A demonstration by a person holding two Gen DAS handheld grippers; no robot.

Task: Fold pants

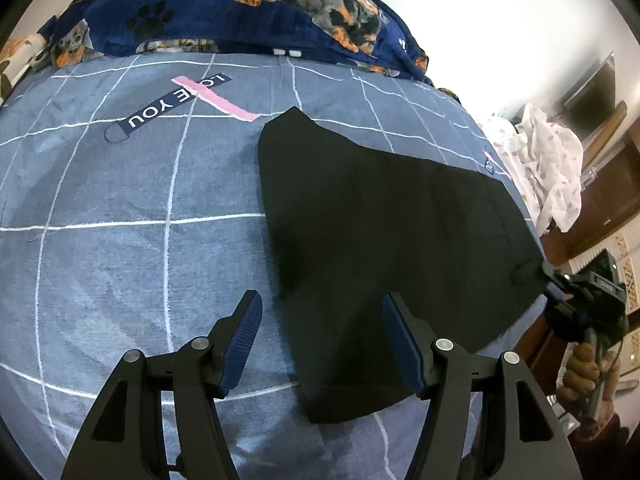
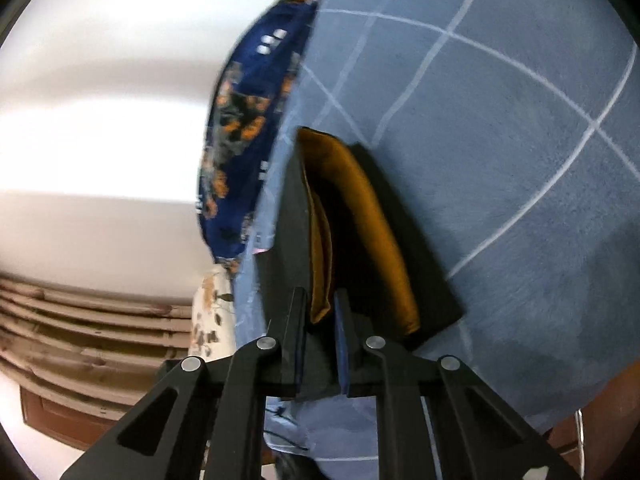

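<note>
Black pants (image 1: pixel 384 240) on the blue checked bedsheet (image 1: pixel 120 240) — one edge lifted.

The right wrist view is blurred; an orange lining (image 2: pixel 360 216) shows inside the raised fabric. The right gripper (image 2: pixel 322 312) is clenched on the pants' edge, and its hand (image 1: pixel 584 376) is half cut off. The left gripper (image 1: pixel 320 344) hovers tilted downward, jaws apart, over the near hem, gripping nothing.

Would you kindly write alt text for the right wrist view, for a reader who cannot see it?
The right gripper is shut on the edge of black pants, whose orange lining shows where the fabric gapes. The pants lie on a blue-grey grid-patterned bedsheet, with a navy dog-print blanket behind.
</note>
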